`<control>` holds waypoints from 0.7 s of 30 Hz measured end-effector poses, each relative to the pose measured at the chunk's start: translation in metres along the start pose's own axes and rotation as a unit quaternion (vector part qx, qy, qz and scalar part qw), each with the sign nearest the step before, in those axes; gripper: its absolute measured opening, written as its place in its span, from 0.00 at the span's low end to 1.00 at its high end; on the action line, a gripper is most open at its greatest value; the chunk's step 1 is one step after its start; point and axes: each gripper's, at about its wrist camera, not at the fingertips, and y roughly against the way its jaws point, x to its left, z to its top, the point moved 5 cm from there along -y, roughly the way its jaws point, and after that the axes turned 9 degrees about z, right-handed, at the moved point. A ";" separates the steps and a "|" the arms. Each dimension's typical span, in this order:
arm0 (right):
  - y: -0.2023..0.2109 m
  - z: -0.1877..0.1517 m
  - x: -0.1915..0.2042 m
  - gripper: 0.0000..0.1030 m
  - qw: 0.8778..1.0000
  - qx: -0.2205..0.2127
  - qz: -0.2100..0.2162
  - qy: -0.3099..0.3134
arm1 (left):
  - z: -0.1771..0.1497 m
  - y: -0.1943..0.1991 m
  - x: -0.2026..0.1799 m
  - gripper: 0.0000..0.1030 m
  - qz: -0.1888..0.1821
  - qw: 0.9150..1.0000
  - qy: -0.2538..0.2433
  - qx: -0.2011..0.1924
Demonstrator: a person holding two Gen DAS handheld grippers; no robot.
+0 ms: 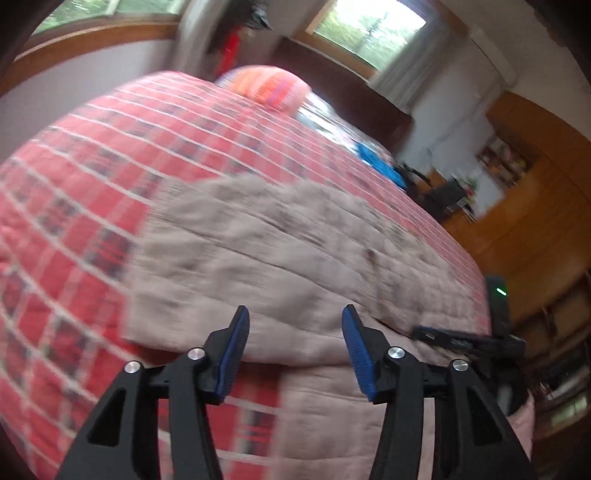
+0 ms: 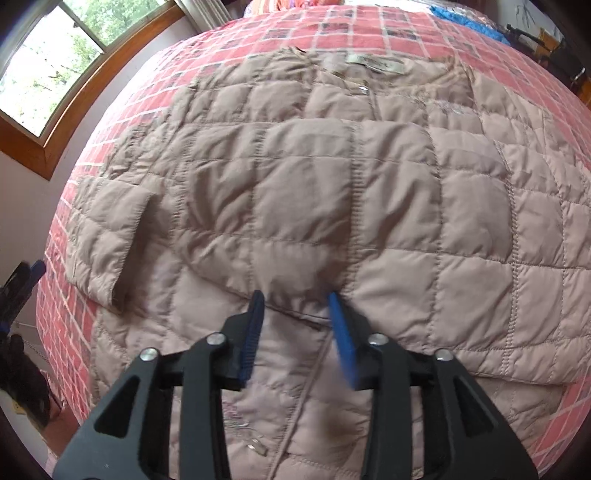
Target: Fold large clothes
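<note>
Your quilted jacket [image 2: 314, 192] lay spread across the middle of the frame on the checked bedspread [image 2: 369, 33], puffy, light and slippery-looking, best pinched at a stitched hem, while both the left tongs [image 1: 293, 350] and right tongs [image 2: 295, 332] gaped empty.

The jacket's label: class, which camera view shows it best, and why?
The right wrist view. The jacket lies sharp and spread on the bedspread, with the label plain at its far edge. The left wrist view is motion-blurred: it shows the jacket only as a beige mass, with no label discernible.
</note>
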 end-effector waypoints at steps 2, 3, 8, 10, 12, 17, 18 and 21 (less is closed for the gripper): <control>0.001 0.001 0.014 0.38 1.000 -0.002 0.008 0.012 | 0.007 -0.002 0.035 0.52 0.043 0.999 0.027 -0.005; 0.000 0.002 0.027 0.38 0.999 0.000 0.025 0.019 | 0.011 -0.006 0.055 0.52 0.061 0.997 0.042 -0.003; -0.015 0.006 0.083 0.38 0.994 0.023 0.095 0.039 | 0.011 -0.037 0.101 0.52 0.045 0.993 0.101 0.033; -0.022 0.007 0.099 0.40 0.992 0.029 0.113 0.044 | 0.007 -0.047 0.101 0.55 0.006 0.993 0.111 0.049; -0.032 0.009 0.115 0.40 0.990 0.039 0.125 0.046 | 0.004 -0.058 0.102 0.55 0.018 0.991 0.122 0.061; -0.058 0.011 0.134 0.41 0.987 0.063 0.143 0.038 | -0.001 -0.068 0.096 0.53 0.009 0.991 0.120 0.063; -0.065 0.012 0.138 0.36 0.986 0.068 0.145 0.036 | -0.002 -0.067 0.093 0.53 0.012 0.991 0.118 0.062; -0.077 0.013 0.146 0.15 0.986 0.068 0.144 0.041 | -0.002 -0.066 0.089 0.30 0.044 0.991 0.109 0.056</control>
